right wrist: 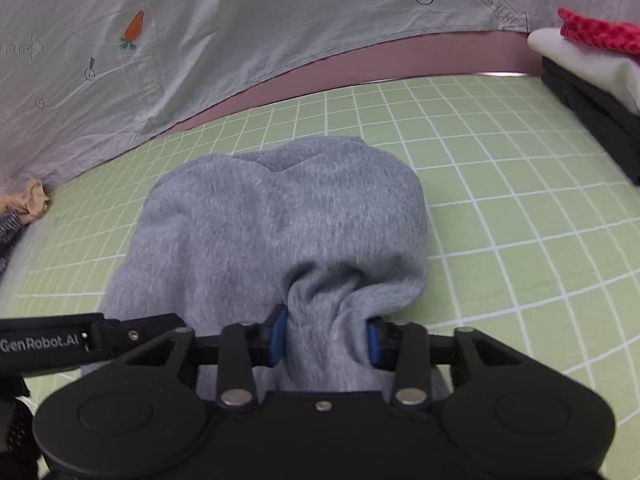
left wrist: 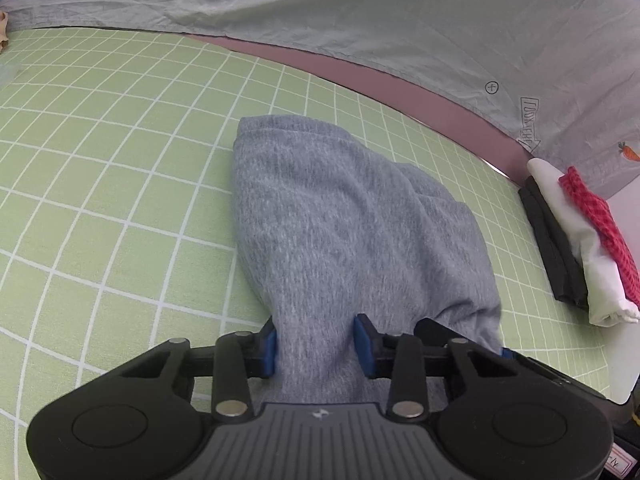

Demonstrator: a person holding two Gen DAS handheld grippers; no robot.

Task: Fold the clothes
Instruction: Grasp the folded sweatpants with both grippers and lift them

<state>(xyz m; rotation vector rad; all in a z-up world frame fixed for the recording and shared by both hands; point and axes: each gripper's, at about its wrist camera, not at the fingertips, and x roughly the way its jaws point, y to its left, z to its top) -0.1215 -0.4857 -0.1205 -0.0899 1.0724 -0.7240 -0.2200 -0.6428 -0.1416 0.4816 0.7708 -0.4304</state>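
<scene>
Grey knit fabric of the sweatshirt (left wrist: 340, 216) is pinched between your left gripper (left wrist: 315, 346) and bunched in your right gripper (right wrist: 326, 338); it drapes ahead over the green grid mat (left wrist: 120, 160), with a folded clothes stack (right wrist: 592, 76) far right beyond

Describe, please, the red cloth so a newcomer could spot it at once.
Start at the green checked mat and follow it to the stack of folded clothes at its right edge. The red cloth lies on top, over white and black layers, the only checked red piece.
</scene>
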